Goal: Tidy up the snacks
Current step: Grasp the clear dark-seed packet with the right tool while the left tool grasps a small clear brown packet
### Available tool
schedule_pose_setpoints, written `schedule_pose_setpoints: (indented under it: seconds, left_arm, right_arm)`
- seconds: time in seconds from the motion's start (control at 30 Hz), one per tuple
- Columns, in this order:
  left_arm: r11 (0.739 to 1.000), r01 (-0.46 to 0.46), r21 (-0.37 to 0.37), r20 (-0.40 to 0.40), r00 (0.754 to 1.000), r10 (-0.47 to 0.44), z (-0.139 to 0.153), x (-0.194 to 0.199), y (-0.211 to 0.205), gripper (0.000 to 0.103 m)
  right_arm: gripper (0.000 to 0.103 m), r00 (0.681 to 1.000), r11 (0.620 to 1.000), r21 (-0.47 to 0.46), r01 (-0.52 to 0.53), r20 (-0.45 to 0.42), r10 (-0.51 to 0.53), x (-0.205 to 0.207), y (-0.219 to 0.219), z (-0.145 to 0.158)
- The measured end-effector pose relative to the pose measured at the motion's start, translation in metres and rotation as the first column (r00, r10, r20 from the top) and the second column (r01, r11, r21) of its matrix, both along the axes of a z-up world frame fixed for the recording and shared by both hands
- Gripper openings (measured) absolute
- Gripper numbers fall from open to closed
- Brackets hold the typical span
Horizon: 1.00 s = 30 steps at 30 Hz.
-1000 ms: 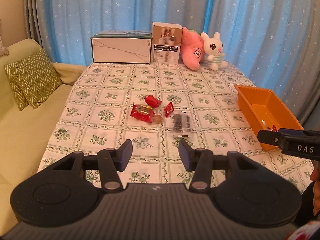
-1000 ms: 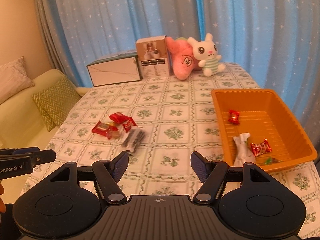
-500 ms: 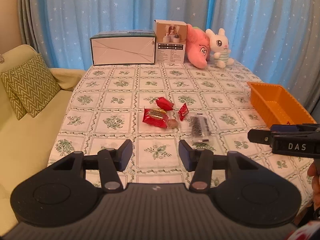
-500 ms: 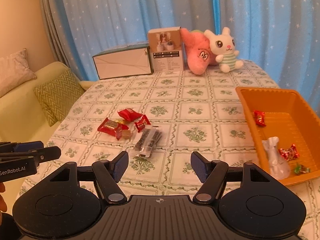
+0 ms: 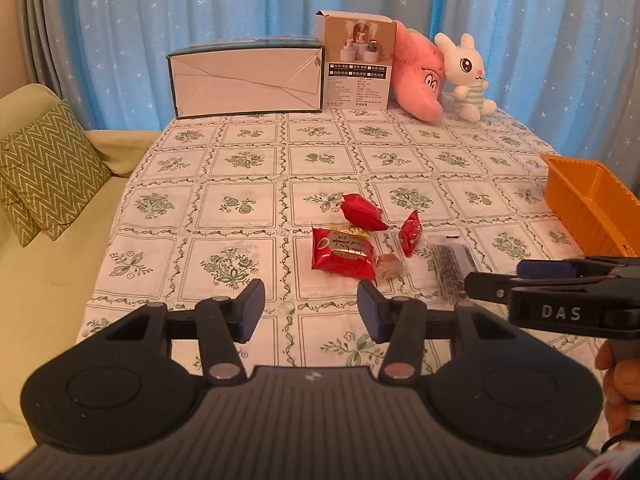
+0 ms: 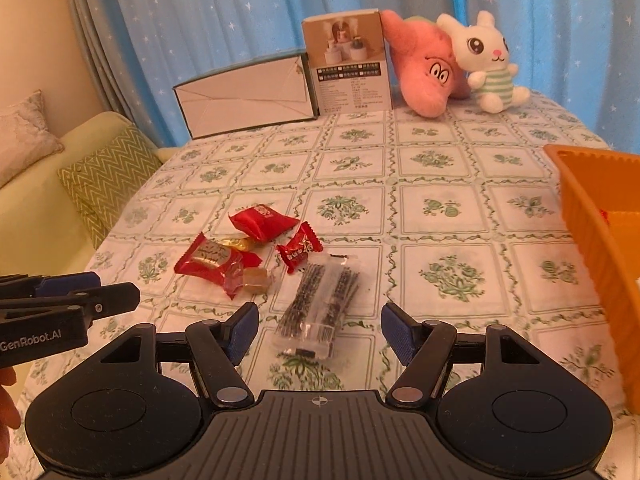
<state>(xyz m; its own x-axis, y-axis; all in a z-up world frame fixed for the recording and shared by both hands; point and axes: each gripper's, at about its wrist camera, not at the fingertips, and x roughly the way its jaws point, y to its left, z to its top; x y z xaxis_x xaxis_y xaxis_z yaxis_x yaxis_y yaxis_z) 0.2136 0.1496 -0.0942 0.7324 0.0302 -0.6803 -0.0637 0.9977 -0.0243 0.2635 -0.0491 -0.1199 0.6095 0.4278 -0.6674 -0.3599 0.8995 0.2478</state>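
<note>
Both grippers spread wide, nothing gripped, hovering over the snack pile on the table

Left wrist view: left gripper (image 5: 310,306) released, just short of big red packet (image 5: 342,254); small red packet (image 5: 411,232) and clear pack of dark sticks (image 5: 450,266) to its right, orange basket (image 5: 588,204) at far right edge. Right wrist view: right gripper (image 6: 319,332) wide open right above clear pack of dark sticks (image 6: 322,302); red packets (image 6: 212,258) just beyond-left, orange basket (image 6: 592,208) well apart at right
</note>
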Motion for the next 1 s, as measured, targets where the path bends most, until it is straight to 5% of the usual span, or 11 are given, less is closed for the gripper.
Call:
schedule_pose_setpoints:
  seconds: [0.2, 0.33, 0.5, 0.63, 0.8, 1.0]
  left_arm:
    - [0.999, 0.018, -0.031, -0.025, 1.000, -0.019, -0.013, 0.015, 0.006, 0.047]
    - [0.998, 0.050, -0.026, -0.019, 0.999, -0.050, -0.015, 0.025, 0.007, 0.047]
    - [0.985, 0.168, 0.029, 0.004, 0.986, -0.168, -0.014, 0.037, -0.009, 0.046]
    - [0.950, 0.296, 0.102, 0.011, 0.954, -0.299, -0.014, 0.047, -0.032, 0.045]
    - [0.869, 0.457, 0.191, -0.036, 0.888, -0.459, -0.025, 0.064, -0.058, 0.045]
    - [0.828, 0.518, 0.212, -0.132, 0.855, -0.501, -0.044, 0.086, -0.066, 0.043]
  right_arm:
    - [0.068, 1.000, 1.000, -0.024, -0.006, 0.000, 0.006, 0.023, 0.017, -0.019]
    - [0.047, 1.000, 0.997, -0.074, -0.016, -0.002, 0.016, 0.028, 0.028, -0.029]
    - [0.039, 0.999, 0.995, -0.094, -0.033, 0.026, 0.036, 0.023, 0.017, -0.029]
    - [0.037, 1.000, 0.996, -0.086, 0.000, 0.026, 0.002, 0.017, -0.013, -0.026]
    - [0.037, 0.999, 0.996, -0.082, 0.029, 0.024, -0.027, 0.009, -0.046, -0.024]
    - [0.037, 0.999, 0.996, -0.079, 0.037, 0.030, -0.035, -0.004, -0.064, -0.025]
